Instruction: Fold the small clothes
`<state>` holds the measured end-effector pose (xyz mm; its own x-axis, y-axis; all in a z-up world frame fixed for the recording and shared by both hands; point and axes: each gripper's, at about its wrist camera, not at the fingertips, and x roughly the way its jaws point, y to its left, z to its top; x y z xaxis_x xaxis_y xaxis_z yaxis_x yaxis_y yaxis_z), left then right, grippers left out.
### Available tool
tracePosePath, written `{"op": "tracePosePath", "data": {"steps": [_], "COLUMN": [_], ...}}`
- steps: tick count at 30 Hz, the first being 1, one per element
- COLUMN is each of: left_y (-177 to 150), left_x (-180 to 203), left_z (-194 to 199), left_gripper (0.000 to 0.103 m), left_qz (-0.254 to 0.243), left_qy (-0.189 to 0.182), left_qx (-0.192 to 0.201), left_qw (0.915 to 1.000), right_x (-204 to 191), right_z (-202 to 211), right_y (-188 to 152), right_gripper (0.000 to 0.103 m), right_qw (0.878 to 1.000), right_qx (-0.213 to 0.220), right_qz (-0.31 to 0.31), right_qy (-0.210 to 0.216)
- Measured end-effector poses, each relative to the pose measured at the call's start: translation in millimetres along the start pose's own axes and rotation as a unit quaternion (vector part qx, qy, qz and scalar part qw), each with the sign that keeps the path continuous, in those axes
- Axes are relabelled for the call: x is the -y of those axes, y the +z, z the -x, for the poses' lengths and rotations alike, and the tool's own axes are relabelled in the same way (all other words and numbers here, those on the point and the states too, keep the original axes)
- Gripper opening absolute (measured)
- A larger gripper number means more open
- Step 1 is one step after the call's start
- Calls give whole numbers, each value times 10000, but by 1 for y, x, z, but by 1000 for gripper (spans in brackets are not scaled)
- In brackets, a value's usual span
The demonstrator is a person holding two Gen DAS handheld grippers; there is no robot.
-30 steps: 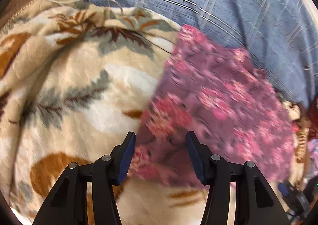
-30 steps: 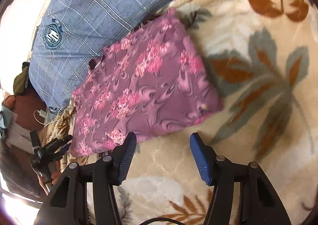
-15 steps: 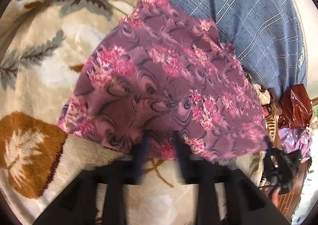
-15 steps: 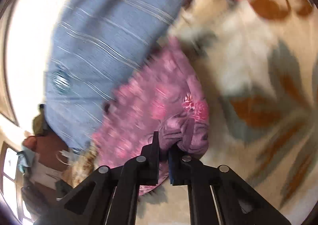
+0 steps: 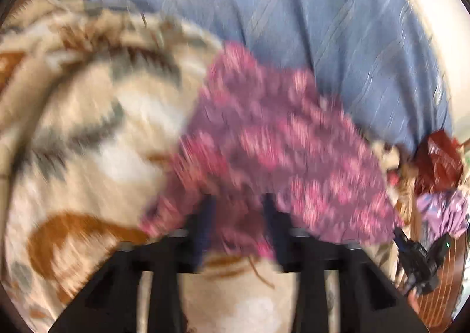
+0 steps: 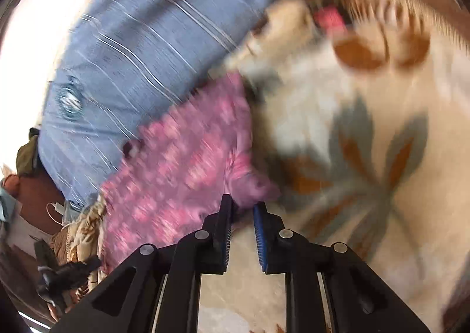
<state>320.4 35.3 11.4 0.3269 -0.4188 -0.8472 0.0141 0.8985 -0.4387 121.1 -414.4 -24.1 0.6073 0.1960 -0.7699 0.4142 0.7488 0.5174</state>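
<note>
A cream blanket (image 5: 88,133) with grey and rust leaf shapes fills most of both views, blurred by motion. Beyond it lies a blue plaid pillow (image 5: 337,39) with pale stripes and a round badge; in the right wrist view the pillow (image 6: 141,48) runs along the upper left.

The cloth (image 5: 279,150), purple with pink flowers, lies on the blanket with its far edge against the pillow. In the left wrist view it spreads from the middle toward the right, and its near edge reaches down between the fingers. In the right wrist view the cloth (image 6: 182,162) sits left of centre, with 1 corner bunched up at the fingertips.

At the right edge of the left wrist view are a red-brown bag (image 5: 440,159), a lilac bundle (image 5: 443,212) and, below them, a black device (image 5: 420,256); blur hides their details.

The left claw (image 5: 238,215) has its 2 fingers spread apart, with the cloth's hem lying between them; whether either finger touches the fabric I cannot tell. The right claw (image 6: 243,209) has its 2 fingers drawn close with a narrow gap, the bunched corner right at the tips; the blur does not show whether they pinch it.
</note>
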Motion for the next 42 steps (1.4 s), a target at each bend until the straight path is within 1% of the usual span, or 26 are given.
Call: {"op": "tracePosePath", "data": {"steps": [1,3,5,7,8,9,10,11,12,14,16,19,21,23,25,26,27,28,31,33,35,36,37,39,40,42], "left_y": [5,12,19,22,23,24,24,26,27,29,30,34,35,34,35,35,35,36,35,35,34,34,33,34,35,40], "left_x": [-9,-25,-37,-47,-49,-48,-49,-51,-52,-56,-58,-66,-75,-84,-92,-97,-101,-106,-115,-118,-118,-118,-116,-114,-113,-110], "left_z": [8,10,5,-6,-14,-23,-33,-41,-45,-53,-54,-51,-45,-36,-34,-32,-30,-28,-21,-19,-18,-18,-19,-23,-26,-37], "left_gripper": [78,75,75,75,74,75,75,75,74,74,74,74,74,75,74,74,74,74,74,74,74,74,74,74,75,75], "left_qz": [51,243,334,426,513,595,667,765,835,910,906,954,1104,1279,1436,1528,1606,1688,1822,1830,1786,1760,1723,1705,1706,1725], "left_qy": [67,353,699,1061,1125,1079,967,862,805,802,916,925,841,730,619,550,487,420,317,304,303,315,333,325,263,-51], "left_qx": [218,386,427,353,274,173,53,-95,-176,-264,-259,-212,-160,-137,-136,-117,-99,-86,-55,-56,-79,-93,-116,-161,-169,-236], "left_qw": [9997,9983,9961,9928,9919,9922,9931,9933,9931,9923,9913,9909,9902,9890,9876,9867,9858,9847,9827,9826,9834,9838,9844,9847,9848,9847], "right_x": [-12,-35,-61,-86,-98,-109,-124,-139,-159,-186,-218,-254,-272,-287,-295,-298,-300,-305,-312,-316,-318,-318,-317,-317,-316,-314], "right_z": [1,-6,-16,-14,-14,-15,-21,-29,-42,-60,-80,-101,-113,-125,-135,-139,-140,-142,-154,-163,-169,-171,-168,-158,-152,-142], "right_y": [6,13,19,21,19,15,7,-5,-28,-65,-113,-166,-187,-209,-223,-228,-230,-232,-234,-229,-223,-219,-212,-202,-197,-190], "right_gripper": [20,27,29,29,30,39,54,58,61,61,59,59,59,60,65,66,69,74,75,75,52,25,20,19,18,17], "right_qw": [9998,9984,9961,9933,9912,9892,9860,9811,9708,9483,9130,8663,8452,8193,8005,7920,7895,7822,7713,7714,7737,7771,7872,8051,8118,8222], "right_qx": [49,-24,-16,291,402,386,219,28,-252,-702,-986,-1183,-1225,-1077,-957,-854,-738,-520,-203,-99,-82,-144,-155,-123,-93,-91], "right_qz": [203,556,884,1111,1238,1367,1576,1848,2308,3029,3905,4808,5166,5620,5916,6046,6093,6208,6349,6344,6321,6281,6159,5930,5839,5688], "right_qy": [36,63,72,137,243,364,504,572,595,639,653,664,611,355,133,37,8,-108,-405,-480,-416,-379,-261,-47,41,215]}}
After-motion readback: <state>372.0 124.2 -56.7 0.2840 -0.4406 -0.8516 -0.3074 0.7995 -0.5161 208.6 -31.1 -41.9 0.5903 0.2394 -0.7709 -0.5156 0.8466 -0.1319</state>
